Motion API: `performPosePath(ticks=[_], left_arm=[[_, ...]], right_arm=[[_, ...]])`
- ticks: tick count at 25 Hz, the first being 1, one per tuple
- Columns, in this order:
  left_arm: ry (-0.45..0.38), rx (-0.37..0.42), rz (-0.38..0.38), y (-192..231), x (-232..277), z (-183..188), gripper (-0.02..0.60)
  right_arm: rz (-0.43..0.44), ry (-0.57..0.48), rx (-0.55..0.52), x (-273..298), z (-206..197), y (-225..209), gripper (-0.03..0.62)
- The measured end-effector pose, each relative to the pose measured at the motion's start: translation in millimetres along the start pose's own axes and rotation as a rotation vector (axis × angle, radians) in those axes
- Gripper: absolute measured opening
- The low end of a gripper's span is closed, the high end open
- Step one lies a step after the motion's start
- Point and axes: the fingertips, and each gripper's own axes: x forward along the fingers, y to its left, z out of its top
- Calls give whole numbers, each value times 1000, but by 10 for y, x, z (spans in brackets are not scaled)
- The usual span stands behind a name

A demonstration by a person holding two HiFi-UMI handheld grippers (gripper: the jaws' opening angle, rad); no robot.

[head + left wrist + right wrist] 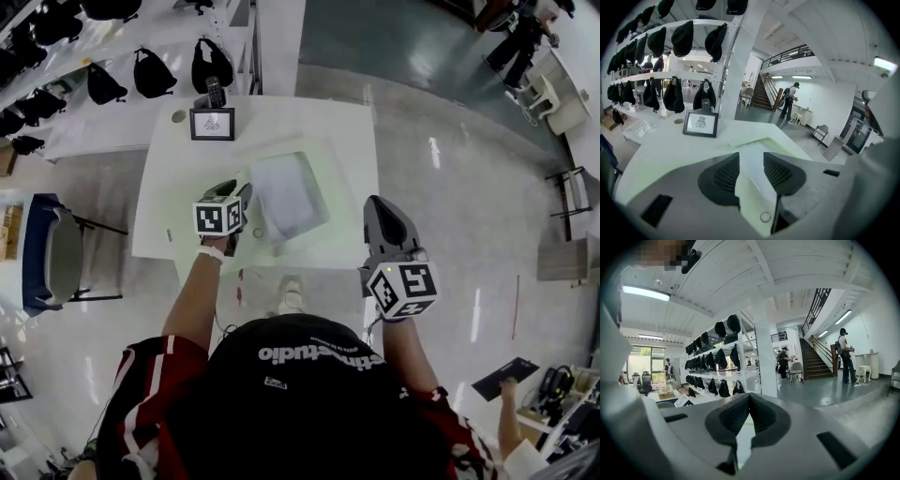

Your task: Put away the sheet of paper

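A white sheet of paper [286,199] lies on a pale green folder [325,157] in the middle of the white table [169,216]. My left gripper [246,202] hovers at the sheet's left edge. In the left gripper view its jaws [751,161] stand open, and the paper [751,180] shows in the gap below them, untouched by the pads. The green folder [785,146] edge runs just beyond. My right gripper [378,208] is off the table's right edge, over the floor. Its jaws [749,399] are shut with nothing between them.
A black picture frame [212,123] stands at the table's far side, with a dark handset [215,92] behind it and a small disc [178,116] beside it. A small ring [765,216] lies by the paper. White shelves with black caps [150,73] stand beyond; a chair [52,253] sits left.
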Motion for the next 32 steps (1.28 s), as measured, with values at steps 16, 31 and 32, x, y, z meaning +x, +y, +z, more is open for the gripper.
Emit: performPosePath(ticks=[16, 31, 32], left_arm=[[-277, 54, -29, -64, -1546, 528, 150], [-497, 201, -58, -414, -2785, 748, 150], [-509, 212, -63, -444, -2851, 753, 150]], right_arm=[[24, -56, -40, -111, 257, 702, 3], [-40, -77, -52, -625, 321, 1077, 3], [-37, -79, -50, -660, 319, 1110, 3]])
